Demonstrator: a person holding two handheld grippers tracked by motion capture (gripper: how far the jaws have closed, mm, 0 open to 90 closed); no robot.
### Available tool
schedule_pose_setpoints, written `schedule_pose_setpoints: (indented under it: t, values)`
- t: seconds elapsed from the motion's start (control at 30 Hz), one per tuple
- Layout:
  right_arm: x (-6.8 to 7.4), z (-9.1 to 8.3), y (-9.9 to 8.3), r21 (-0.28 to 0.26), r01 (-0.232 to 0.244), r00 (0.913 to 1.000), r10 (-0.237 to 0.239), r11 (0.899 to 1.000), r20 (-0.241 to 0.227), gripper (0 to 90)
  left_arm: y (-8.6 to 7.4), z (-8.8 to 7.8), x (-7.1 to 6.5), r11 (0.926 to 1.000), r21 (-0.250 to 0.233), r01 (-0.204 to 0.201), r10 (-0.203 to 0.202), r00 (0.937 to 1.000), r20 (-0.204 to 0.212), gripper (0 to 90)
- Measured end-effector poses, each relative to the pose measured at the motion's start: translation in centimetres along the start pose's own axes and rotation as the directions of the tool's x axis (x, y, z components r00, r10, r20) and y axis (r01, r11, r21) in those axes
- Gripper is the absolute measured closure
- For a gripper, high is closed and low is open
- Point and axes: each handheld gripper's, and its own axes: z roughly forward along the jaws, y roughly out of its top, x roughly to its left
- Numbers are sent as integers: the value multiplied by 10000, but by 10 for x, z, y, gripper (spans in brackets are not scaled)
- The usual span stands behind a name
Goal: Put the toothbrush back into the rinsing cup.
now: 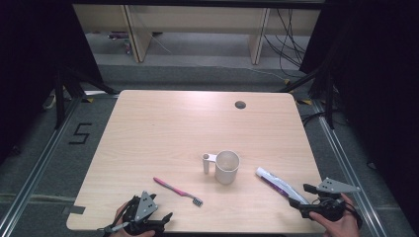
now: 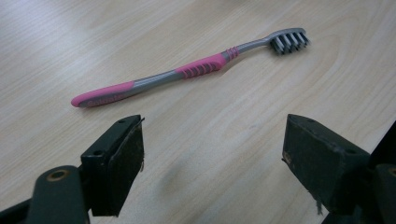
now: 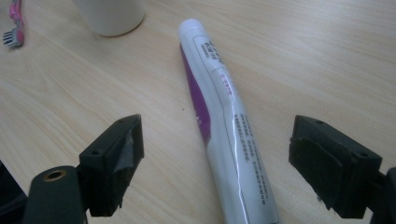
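Grippers sat at the near edge of the pale wooden table (image 1: 163,123), one in each hand, both with their black jaws spread wide and pressing on nothing. The left gripper (image 1: 165,217) hovered at the near left, its jaws pointing toward the pink and grey plastic toothbrush (image 1: 178,191), which lay flat on the wood just beyond them. In the left gripper view the toothbrush (image 2: 187,72) stretched across the table ahead of the parted jaws, bristled head to the right and pink handle end to the left, apart from both pads.

The right gripper (image 1: 302,195) was at the near right, held by a hand (image 1: 338,222) that came in from the bottom edge. Its jaws straddled the near end of the white and purple toothpaste tube (image 1: 275,182), which lay flat and slanted toward the middle of the table. In the right gripper view the tube (image 3: 224,116) ran between the two pads with clear wood on either side, touched by neither.

A cream-white ceramic mug (image 1: 227,167) with a side handle stood upright near the middle of the table, between the toothbrush and the tube, just left of the tube's far end and close to the brush head.
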Motion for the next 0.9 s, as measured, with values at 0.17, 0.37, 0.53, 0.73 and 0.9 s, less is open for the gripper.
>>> schedule_pose_setpoints:
  t: [0.17,0.37,0.53,0.73,0.9]
  values:
    - [-1,0,0,-107,184,9998,-183,9998,120,207,3,1,3,9998,-179,73,-76,9998,-175,201]
    - [-3,-2,1,-265,143,9999,-140,9995,85,206,9,6,5,9994,-338,75,-80,9999,-152,199]
    - [-5,0,1,-292,7,10000,-7,9996,2,205,17,9,7,9971,-758,14,-18,10000,-42,189]
    - [-4,0,2,-278,-52,10000,52,9996,4,208,25,14,14,9963,-863,54,-35,9997,222,168]
    - [-7,0,2,-332,31,10000,-31,9994,23,210,34,18,18,9979,-334,-559,574,9974,441,187]
